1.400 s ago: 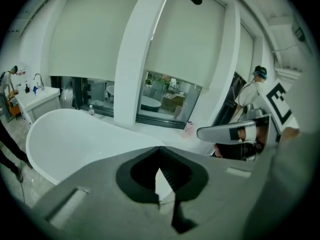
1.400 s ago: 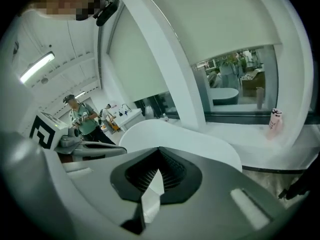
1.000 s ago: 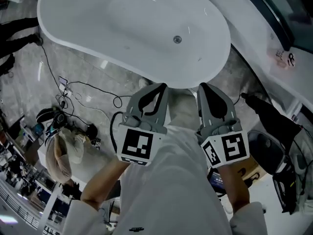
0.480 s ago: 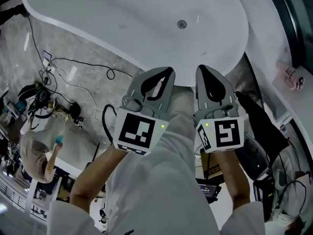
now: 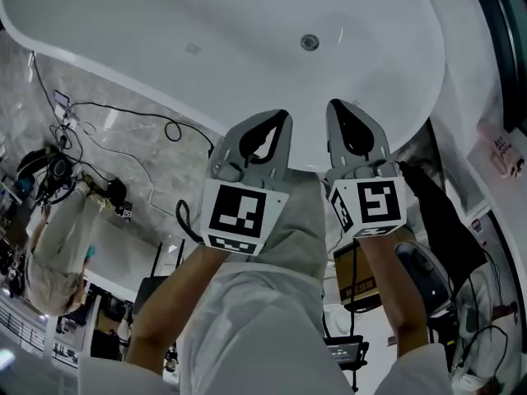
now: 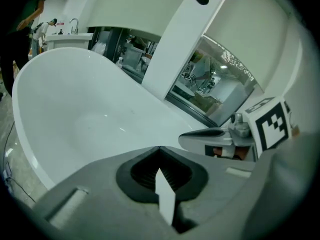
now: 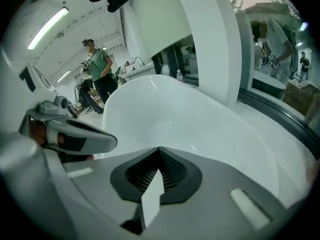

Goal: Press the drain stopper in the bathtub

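Head view, looking steeply down: white bathtub (image 5: 165, 23) with its drain stopper (image 5: 310, 42) on the basin floor, at 12 o'clock from the 2 grippers; both grippers hang over the near rim, well apart from the stopper. Left gripper (image 5: 280, 120): jaws together, nothing between them; right gripper (image 5: 336, 109): likewise closed and empty, just beside the left at its 3 o'clock. Progress, as judged: the press is not yet made; what remains is the reach down into the basin, contact with 1 closed tip, and the push. The stopper shows as a small round grey-metal disc with a darker centre, dry basin around it; whether it sits raised or pressed cannot be told; neither gripper view shows it.
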`<state>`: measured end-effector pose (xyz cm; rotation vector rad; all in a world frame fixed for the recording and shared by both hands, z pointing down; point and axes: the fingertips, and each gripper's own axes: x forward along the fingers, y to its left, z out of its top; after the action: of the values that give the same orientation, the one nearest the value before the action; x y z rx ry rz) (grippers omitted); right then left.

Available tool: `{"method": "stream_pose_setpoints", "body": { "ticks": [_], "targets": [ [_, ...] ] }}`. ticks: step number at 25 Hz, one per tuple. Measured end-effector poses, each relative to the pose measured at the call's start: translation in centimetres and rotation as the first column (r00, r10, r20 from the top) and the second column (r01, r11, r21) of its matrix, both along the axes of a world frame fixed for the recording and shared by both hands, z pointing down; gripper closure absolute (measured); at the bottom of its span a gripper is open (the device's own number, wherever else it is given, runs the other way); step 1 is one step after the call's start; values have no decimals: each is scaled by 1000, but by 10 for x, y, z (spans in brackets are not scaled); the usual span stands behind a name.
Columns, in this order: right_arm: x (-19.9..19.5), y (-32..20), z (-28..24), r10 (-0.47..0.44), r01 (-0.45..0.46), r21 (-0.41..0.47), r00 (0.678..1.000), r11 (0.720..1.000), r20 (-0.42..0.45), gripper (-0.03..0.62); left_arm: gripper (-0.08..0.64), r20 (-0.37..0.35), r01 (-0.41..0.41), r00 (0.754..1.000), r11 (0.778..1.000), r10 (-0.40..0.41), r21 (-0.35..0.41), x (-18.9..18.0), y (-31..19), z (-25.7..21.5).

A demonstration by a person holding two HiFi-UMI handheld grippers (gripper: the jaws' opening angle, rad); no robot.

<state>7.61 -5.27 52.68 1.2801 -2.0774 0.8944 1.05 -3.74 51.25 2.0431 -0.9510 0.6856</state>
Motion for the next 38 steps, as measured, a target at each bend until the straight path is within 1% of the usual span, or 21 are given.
{"method": "stream_pose_setpoints", "body": {
  "ticks": [5, 13, 16, 19, 21, 24, 25, 28, 33, 35, 38],
  "targets": [
    [-5, -4, 70, -7, 6, -38, 1000, 999, -15, 591, 560, 1, 34, 999, 999, -34, -3, 0, -11, 45],
    [10, -11, 153, -41, 39, -47, 998, 998, -49, 591, 560, 24, 86, 996, 996, -86, -17, 8, -14, 112],
    [15, -13, 183, -48, 44, -62, 997, 997, -67, 591, 560, 23, 87, 996, 996, -86, -33, 9, -15, 133],
    [18, -17, 213, -50, 45, -77, 996, 996, -76, 591, 560, 27, 70, 997, 997, -69, -42, 11, -16, 154],
    [17, -19, 236, -38, 33, -88, 997, 996, -64, 591, 560, 24, 69, 997, 996, -68, -56, 10, -17, 169],
    [22, -18, 267, 21, -26, -142, 999, 990, -32, 591, 560, 17, 92, 996, 993, -91, -78, 12, -17, 188],
    [24, -17, 275, 26, -32, -155, 999, 987, -39, 591, 560, 17, 103, 995, 991, -102, -83, 13, -18, 193],
    [25, -16, 299, -7, -7, -170, 996, 985, -84, 591, 560, 18, 129, 992, 986, -127, -105, 12, -18, 210],
    [24, -25, 338, -12, -12, -191, 992, 982, -125, 591, 560, 6, 116, 993, 982, -117, -149, 13, -11, 241],
    [24, -29, 353, -9, -18, -200, 991, 980, -133, 591, 559, 8, 114, 993, 981, -115, -158, 13, -10, 252],
    [27, -35, 377, -28, -7, -215, 986, 977, -161, 591, 560, 4, 113, 993, 980, -114, -161, 15, -16, 266]
  ]
}}
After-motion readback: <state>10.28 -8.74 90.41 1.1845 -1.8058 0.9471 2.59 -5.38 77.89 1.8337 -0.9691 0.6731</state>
